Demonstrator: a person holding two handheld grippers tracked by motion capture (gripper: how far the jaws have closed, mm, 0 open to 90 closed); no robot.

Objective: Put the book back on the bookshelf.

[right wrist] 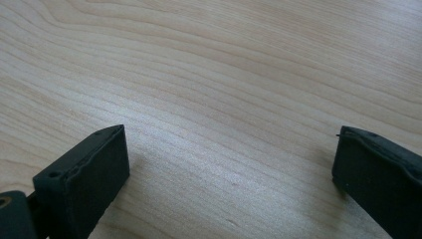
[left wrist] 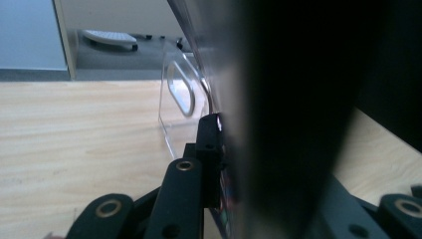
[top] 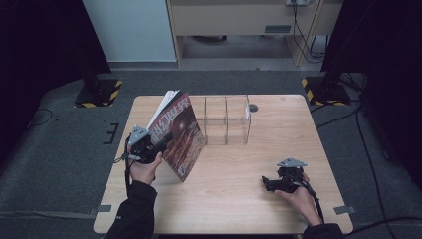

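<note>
Black jaws of the left gripper (top: 155, 142) clamp the edge of a magazine (top: 178, 134), which stands tilted on the wooden table (top: 234, 199) with its red cover facing right and its lower corner on the wood. Just beyond the magazine sits a clear acrylic divider rack (top: 228, 119), near the table's far edge. Well apart, the right gripper (right wrist: 229, 174) rests low over bare wood, jaws spread wide, holding nothing.
</note>
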